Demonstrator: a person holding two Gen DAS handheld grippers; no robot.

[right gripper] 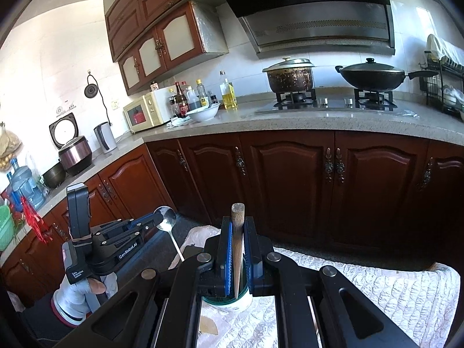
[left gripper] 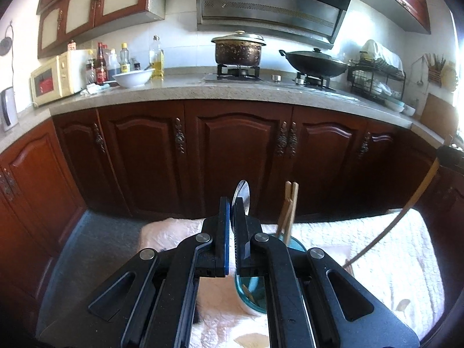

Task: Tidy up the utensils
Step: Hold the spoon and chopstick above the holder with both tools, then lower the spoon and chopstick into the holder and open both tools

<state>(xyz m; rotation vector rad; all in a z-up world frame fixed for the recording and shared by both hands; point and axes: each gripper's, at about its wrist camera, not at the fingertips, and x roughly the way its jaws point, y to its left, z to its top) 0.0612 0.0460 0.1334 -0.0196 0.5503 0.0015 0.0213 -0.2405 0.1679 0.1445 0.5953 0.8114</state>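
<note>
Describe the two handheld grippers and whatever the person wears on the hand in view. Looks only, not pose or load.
Both are black linkage frames with round silver pivot pins and slotted arms. The left gripper and the right gripper carry blue pads on black fingers; the right's are ribbed. In the right wrist view the left unit shows white "GenRobot.AI" lettering, a boxy black module and a labelled handle. The hand wears a light grey glove with a red cuff.

Shining at centre frame in the left wrist view: metal spoon, bowl up, handle running down between closed pads. Standing upright at centre of the right wrist view: wooden stick, round-ended, clamped. Sitting low in frame on the quilted cloth: teal-rimmed cup, holding two wooden chopsticks leaning close together.
</note>
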